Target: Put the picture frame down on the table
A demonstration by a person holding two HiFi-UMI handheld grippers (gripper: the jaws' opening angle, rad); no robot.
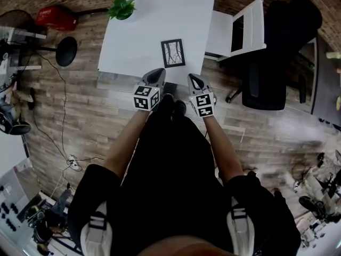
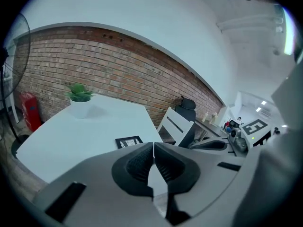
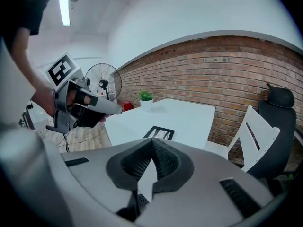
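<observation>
Picture frame (image 1: 173, 53) lying flat near the front edge of the white tabletop (image 1: 154, 20), apparently already set down. Left gripper (image 1: 155, 74) and right gripper (image 1: 193, 79) each have jaws together on nothing. Both are just short of that edge, the frame ahead and between them, untouched. Good practice: draw clear without brushing the frame.

left gripper (image 2: 153, 148) jaws together, empty; picture frame (image 2: 128, 142) flat on table (image 2: 71, 136).
</observation>
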